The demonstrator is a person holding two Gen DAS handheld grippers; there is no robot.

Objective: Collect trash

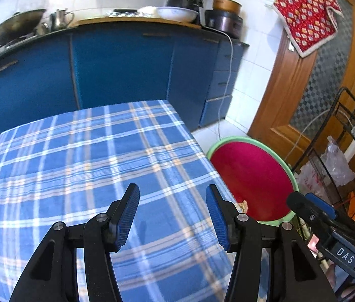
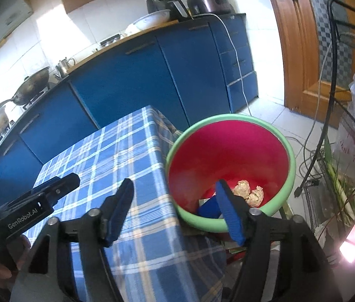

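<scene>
Blue plaid cloth is filling the left wrist view, covering the desk (image 1: 89, 163), and no trash is showing anywhere on it. The left gripper (image 1: 172, 216) is hovering over the cloth with its jaws spread wide, gripping nothing. Off the desk's right edge the red bin (image 1: 253, 176) with its green rim is sitting lower down, a crumpled scrap just peeking at its near rim beside the right finger.

Over in the right wrist view, the right gripper (image 2: 175, 209) is hanging above the desk's edge, jaws wide apart and empty too. The bin (image 2: 227, 151) is opening up here: the crumpled paper wads (image 2: 249, 192) are lying at the bottom, just past the right fingertip and below it, beside a dark blue object too hidden to name. Those wads look light, soft and crushable; a gentle pinch across the middle would likely do.
</scene>
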